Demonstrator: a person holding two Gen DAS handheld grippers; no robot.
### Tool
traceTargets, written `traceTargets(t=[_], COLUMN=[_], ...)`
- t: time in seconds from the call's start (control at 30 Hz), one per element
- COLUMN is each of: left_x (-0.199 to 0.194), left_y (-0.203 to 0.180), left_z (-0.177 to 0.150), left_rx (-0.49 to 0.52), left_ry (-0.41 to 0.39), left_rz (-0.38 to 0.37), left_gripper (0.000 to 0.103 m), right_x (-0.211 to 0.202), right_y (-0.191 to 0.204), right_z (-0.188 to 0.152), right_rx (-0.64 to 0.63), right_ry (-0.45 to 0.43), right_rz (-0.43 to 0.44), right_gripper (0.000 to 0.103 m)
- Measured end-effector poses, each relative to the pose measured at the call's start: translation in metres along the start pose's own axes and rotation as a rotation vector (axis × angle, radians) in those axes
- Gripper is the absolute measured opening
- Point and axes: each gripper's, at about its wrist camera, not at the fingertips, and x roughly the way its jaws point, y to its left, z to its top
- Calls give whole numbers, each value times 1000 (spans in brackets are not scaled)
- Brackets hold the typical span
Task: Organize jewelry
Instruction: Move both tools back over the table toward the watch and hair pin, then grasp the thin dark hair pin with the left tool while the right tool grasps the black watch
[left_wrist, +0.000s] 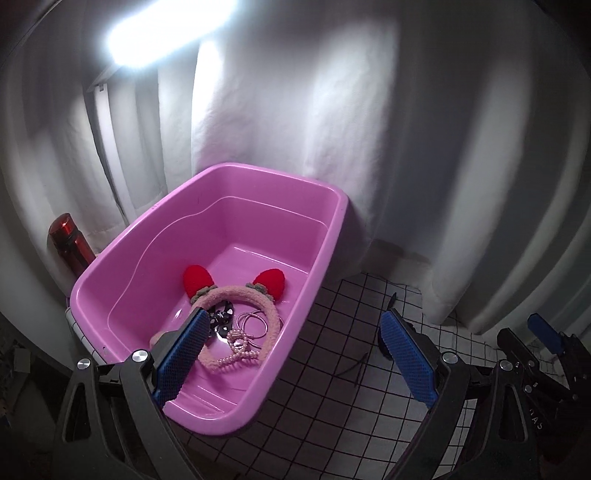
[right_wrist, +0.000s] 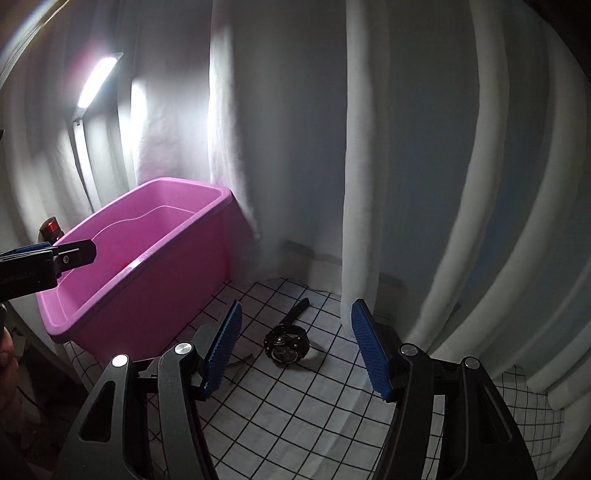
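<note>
Left gripper (left_wrist: 291, 354): nearest the lens in the left wrist view, blue pads spread wide and holding nothing, one pad hanging over the pink tub's near end, the other over the checked cloth
Pink tub (left_wrist: 110, 273): stands at the left of the cloth against the white curtain; it already holds most of the pieces
Done so far: a fuzzy pink headband with red ears (left_wrist: 236, 295), thin hair ties (left_wrist: 255, 321), a pearl piece (left_wrist: 236, 343) and a small black-and-white item (left_wrist: 221, 317) lie together at the tub's near end
Still to do: judging by the cloth, a black wristwatch (right_wrist: 286, 343) remains outside the tub, lying between the pads of the right gripper
Right gripper (right_wrist: 295, 339): released, pads wide apart and above the cloth, lined up around the watch but not touching it
Progress: seems close to the end, with the watch as the last clear item
Hard to make out: the black-and-white item is half hidden by the left pad; a thin dark strand (left_wrist: 354, 369) on the cloth could be a cord or a loose hair tie; the watch strap's far end fades into shadow
Off task: a red bottle (left_wrist: 70, 247) stands behind the tub
</note>
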Motion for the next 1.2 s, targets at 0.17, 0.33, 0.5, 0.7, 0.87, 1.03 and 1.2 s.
traceTargets(t=[0.17, 0.33, 0.5, 0.7, 0.87, 1.03, 1.2], left_x=[4, 20, 43, 74, 105, 137, 158], left_y=[-30, -46, -57, -70, -74, -72, -66], left_z=[-15, -34, -57, -81, -96, -108, -117], left_rx=[33, 49, 55, 104, 105, 56, 24], left_ry=[26, 84, 141, 175, 187, 218, 231], left_rz=[-49, -73, -68, -25, 17, 44, 63], left_gripper=[92, 93, 93, 93, 93, 93, 93], right_x=[2, 9, 32, 70, 106, 135, 160], right_y=[-25, -38, -44, -43, -43, -35, -28], right_z=[-21, -37, -45, -52, -56, -61, -61], right_rx=[40, 59, 48, 28, -10, -79, -122], right_ry=[26, 17, 64, 115, 142, 154, 165], right_rz=[-16, -8, 13, 71, 134, 180, 236], right_gripper=[61, 75, 77, 77, 77, 77, 77])
